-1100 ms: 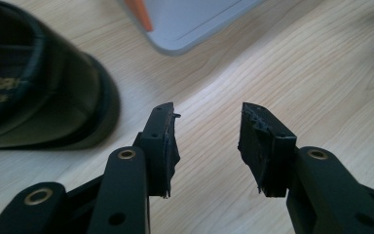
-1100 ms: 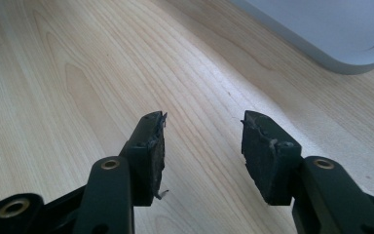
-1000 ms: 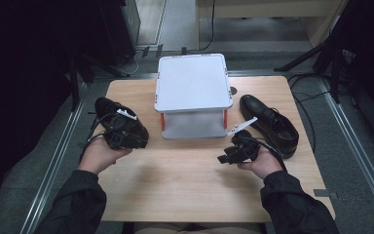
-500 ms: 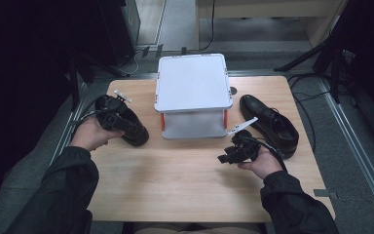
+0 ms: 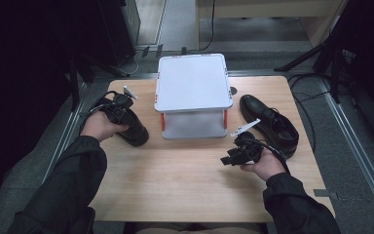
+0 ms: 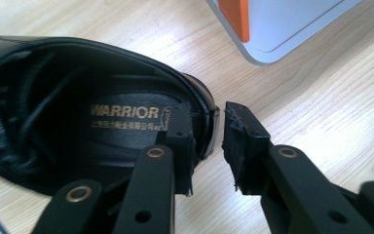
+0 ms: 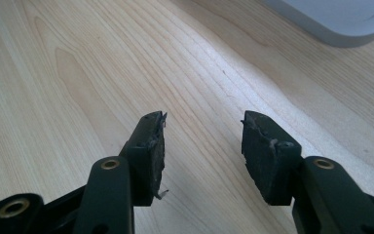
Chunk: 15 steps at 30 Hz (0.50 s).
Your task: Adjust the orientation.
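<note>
1. High view: our left tongs (image 5: 124,108) sit at the left shoe (image 5: 131,127) on the tabletop (image 5: 185,175), left of the white rack (image 5: 192,97); the right shoe (image 5: 272,127) lies untouched.
2. Left gripper view: jaws have just been closing, straddling the shoe's heel rim (image 6: 204,117), not yet clamped.
3. Right gripper view: right tongs (image 7: 202,141) gape wide, holding nothing. Lifting is still left.

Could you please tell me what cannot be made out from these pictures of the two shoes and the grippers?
- Left shoe: the toe runs off the left gripper view's edge, and the hand covers much of it in the high view.
- Left gripper: its pads straddle the heel rim; whether they press it yet cannot be told.
- Right shoe: inside too dark to read in the high view.
- White box: contents hidden by its lid.
</note>
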{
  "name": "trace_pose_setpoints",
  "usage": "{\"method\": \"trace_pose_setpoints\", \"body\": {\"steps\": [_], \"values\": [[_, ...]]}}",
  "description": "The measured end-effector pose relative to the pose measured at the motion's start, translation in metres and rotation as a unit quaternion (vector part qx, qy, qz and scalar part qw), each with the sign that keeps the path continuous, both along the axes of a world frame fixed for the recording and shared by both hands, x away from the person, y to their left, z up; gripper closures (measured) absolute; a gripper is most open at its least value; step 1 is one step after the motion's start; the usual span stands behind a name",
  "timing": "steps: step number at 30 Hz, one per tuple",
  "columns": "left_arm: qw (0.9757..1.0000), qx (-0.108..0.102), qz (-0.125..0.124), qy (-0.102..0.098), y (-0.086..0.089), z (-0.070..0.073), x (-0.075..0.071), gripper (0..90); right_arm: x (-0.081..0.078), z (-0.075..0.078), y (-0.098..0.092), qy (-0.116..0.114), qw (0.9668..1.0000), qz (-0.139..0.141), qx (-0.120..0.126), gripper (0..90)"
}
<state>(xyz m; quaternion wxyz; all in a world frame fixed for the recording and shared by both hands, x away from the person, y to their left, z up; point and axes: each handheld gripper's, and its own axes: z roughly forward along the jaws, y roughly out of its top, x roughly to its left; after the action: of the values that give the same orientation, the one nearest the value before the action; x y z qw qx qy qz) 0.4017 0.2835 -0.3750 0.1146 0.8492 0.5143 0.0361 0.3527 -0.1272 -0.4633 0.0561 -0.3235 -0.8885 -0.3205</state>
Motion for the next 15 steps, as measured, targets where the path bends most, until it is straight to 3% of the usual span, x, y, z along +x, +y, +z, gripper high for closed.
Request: {"method": "trace_pose_setpoints", "body": {"steps": [2, 15], "values": [[1.0000, 0.007, -0.001, 0.005, -0.0027, -0.0039, 0.0027, 74.8, -0.0002, -0.0004, -0.0006, 0.001, 1.0000, -0.001, 0.000, 51.7], [0.9998, -0.003, 0.003, 0.020, -0.0005, -0.0039, 0.0071, 78.7, -0.0017, -0.0031, -0.0024, 0.010, 0.9999, -0.003, -0.006, 51.9]]}}
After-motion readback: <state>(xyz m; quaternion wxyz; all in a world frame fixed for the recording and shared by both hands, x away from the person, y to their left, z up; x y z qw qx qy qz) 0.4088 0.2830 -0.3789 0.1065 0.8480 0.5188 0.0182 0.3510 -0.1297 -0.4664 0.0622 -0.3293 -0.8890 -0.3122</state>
